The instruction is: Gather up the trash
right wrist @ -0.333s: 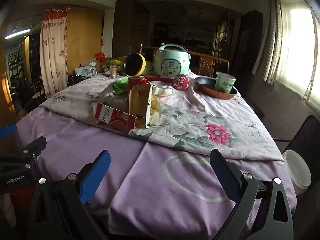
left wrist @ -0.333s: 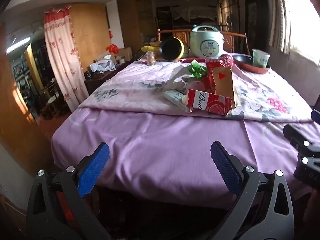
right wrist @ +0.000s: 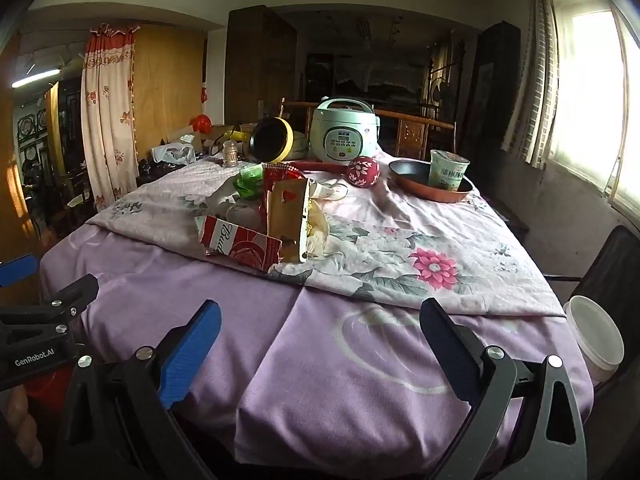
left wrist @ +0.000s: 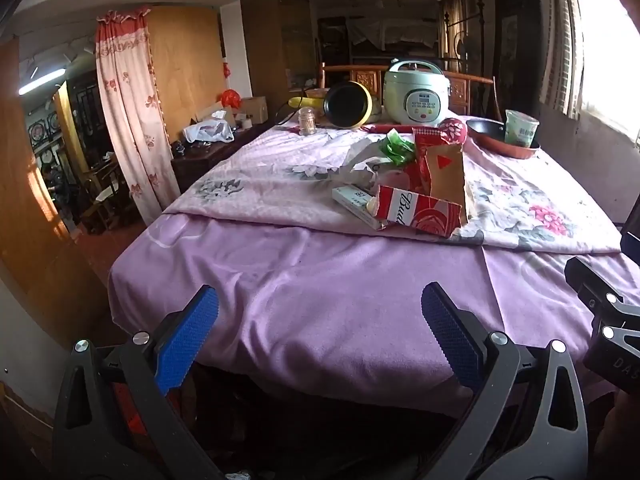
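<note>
From the left wrist camera, the left tool [left wrist: 320,328] hangs released at the near edge of a tabletop [left wrist: 320,280] draped in lilac cloth, blue pads spread wide with nothing between them. The trash sits mid-table on a floral sheet [left wrist: 520,208]: a torn red carton [left wrist: 420,212] in front, a brown paper bag [left wrist: 446,176] standing upright just behind it, a flat white box [left wrist: 354,200] touching the carton's left end, and crumpled green wrapping [left wrist: 396,148] farther back. Bare cloth lies between tool and pile. Beyond stand a rice cooker [left wrist: 416,98], a yellow pot [left wrist: 348,104] tipped on its side, a small jar [left wrist: 307,121], a red patterned ball [left wrist: 452,130], and a pan [left wrist: 500,140] holding a paper cup [left wrist: 520,128]. Part of the right tool intrudes at the frame's right edge.

From the right wrist camera, the right tool [right wrist: 320,340] is likewise released, jaws fully apart over the lilac cloth and angled down toward the tabletop [right wrist: 360,360]. The red carton [right wrist: 236,244] and brown paper bag [right wrist: 288,216] lie ahead and to the left, the green wrapping [right wrist: 250,180] behind them. The rice cooker [right wrist: 344,132], yellow pot [right wrist: 274,140], red patterned ball [right wrist: 363,172] and pan [right wrist: 424,184] with its paper cup [right wrist: 448,170] line the far end. A white tub [right wrist: 594,340] sits off the table's right corner beside a dark chair [right wrist: 612,268]. The left tool [right wrist: 24,292] shows at the left edge, with fingers [right wrist: 24,428] of a hand below it.
</note>
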